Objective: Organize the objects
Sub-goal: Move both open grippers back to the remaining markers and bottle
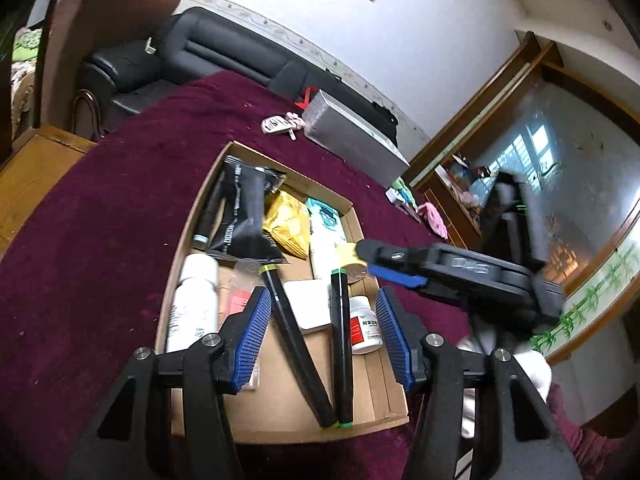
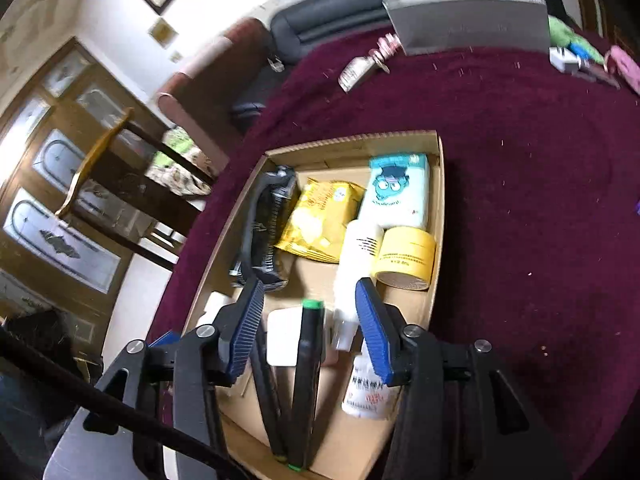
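Observation:
A shallow cardboard tray (image 1: 288, 162) (image 2: 352, 142) sits on the maroon cloth. In it lie two black markers, one yellow-capped (image 1: 296, 344) and one green-capped (image 1: 340, 344) (image 2: 306, 380). A white bottle (image 1: 192, 300), a small pill bottle (image 1: 366, 330) (image 2: 366, 392), a black pouch (image 1: 244, 212), a yellow packet (image 2: 320, 220), a tissue pack (image 2: 396, 192) and a yellow tape roll (image 2: 406, 258) also lie there. My left gripper (image 1: 322, 296) hovers open above the markers. My right gripper (image 2: 309, 286) (image 1: 370, 260) is open over the green-capped marker, its pads clear of it.
The maroon cloth (image 2: 520, 200) covers a round table. A silver box (image 1: 352, 136) (image 2: 468, 20) and a key fob (image 1: 280, 123) lie at the far side, with small pink and green items at the table's edge. A black sofa (image 1: 224, 48) stands behind, a wooden chair (image 2: 92, 160) beside.

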Demonstrator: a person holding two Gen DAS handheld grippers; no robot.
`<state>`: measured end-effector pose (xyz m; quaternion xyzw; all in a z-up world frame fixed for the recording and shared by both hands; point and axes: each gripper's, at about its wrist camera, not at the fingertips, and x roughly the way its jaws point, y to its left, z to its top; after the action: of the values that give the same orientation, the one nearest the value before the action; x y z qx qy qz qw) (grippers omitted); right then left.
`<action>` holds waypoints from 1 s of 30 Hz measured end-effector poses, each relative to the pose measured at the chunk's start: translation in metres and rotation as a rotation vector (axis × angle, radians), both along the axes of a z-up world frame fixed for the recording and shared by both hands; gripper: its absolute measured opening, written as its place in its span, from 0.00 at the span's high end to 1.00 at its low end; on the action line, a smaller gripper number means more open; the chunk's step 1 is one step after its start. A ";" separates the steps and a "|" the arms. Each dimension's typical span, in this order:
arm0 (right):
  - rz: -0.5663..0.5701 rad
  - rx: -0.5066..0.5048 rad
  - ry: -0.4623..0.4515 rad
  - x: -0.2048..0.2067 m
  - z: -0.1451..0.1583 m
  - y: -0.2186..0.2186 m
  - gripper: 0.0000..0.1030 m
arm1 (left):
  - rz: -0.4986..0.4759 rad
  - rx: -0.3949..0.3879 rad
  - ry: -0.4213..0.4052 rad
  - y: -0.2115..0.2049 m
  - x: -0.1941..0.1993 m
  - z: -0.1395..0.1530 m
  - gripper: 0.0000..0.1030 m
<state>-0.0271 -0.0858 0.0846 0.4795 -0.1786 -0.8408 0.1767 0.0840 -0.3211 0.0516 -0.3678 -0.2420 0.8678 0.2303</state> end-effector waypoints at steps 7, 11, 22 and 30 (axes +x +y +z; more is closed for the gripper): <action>0.111 -0.122 -0.116 -0.006 -0.030 -0.030 0.53 | 0.021 0.000 0.009 -0.004 0.003 0.001 0.53; 0.199 -0.235 -0.169 -0.009 -0.041 -0.046 0.54 | 0.036 0.017 0.001 -0.008 0.002 -0.001 0.52; 0.069 -0.153 -0.083 -0.003 -0.016 -0.010 0.52 | 0.022 0.000 0.019 0.004 0.001 0.008 0.52; -0.145 0.000 0.091 0.033 0.031 0.110 0.48 | -0.059 -0.047 0.045 0.049 -0.013 0.031 0.51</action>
<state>0.0055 0.0243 0.1155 0.4266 -0.2045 -0.8724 0.1234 0.0715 -0.2723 0.0821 -0.3604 -0.2054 0.8742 0.2525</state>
